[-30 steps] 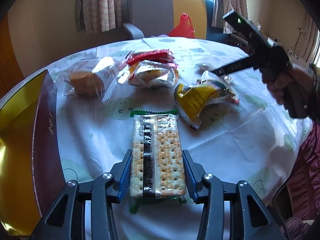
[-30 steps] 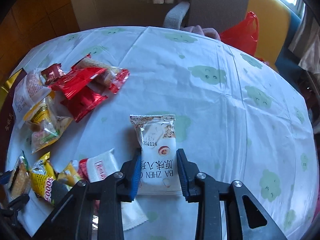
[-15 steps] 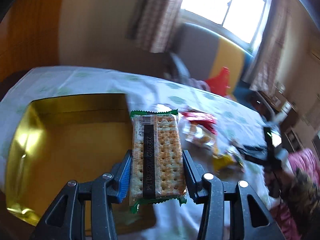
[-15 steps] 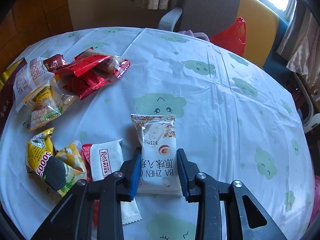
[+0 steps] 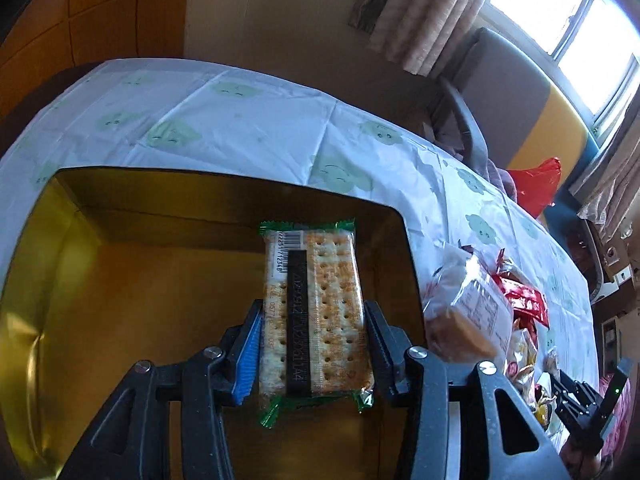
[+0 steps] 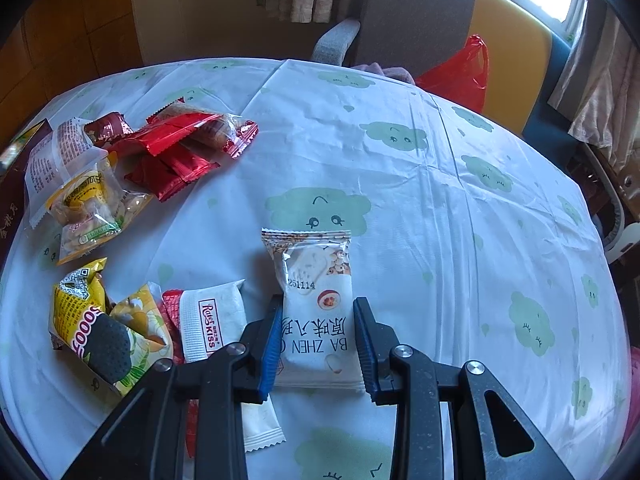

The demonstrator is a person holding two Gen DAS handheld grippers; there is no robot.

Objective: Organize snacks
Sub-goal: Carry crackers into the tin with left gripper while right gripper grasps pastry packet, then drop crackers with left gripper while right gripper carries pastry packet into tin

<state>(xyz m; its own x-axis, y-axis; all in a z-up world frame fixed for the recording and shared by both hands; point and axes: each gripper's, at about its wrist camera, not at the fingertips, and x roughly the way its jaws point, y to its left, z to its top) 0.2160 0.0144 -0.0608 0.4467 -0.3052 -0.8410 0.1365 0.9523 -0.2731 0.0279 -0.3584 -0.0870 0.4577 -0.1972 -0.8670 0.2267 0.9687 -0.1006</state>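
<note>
Once over tablecloth, left gripper (image 5: 314, 350) clamping cracker pack (image 5: 314, 312) now above gold box (image 5: 120, 280); right gripper (image 6: 316, 336) pinches white snack (image 6: 318, 308).

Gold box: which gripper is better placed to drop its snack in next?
Left. The left gripper holds the cracker pack directly over the gold box. The right gripper holds the white pastry packet over the tablecloth, away from it.

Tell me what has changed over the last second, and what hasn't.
The left gripper, shut on the cracker pack, carried it from over the tablecloth leftward to above the gold box. The right gripper kept its hold on the white snack packet and drew back slightly. The loose snacks on the tablecloth stayed put.
</note>
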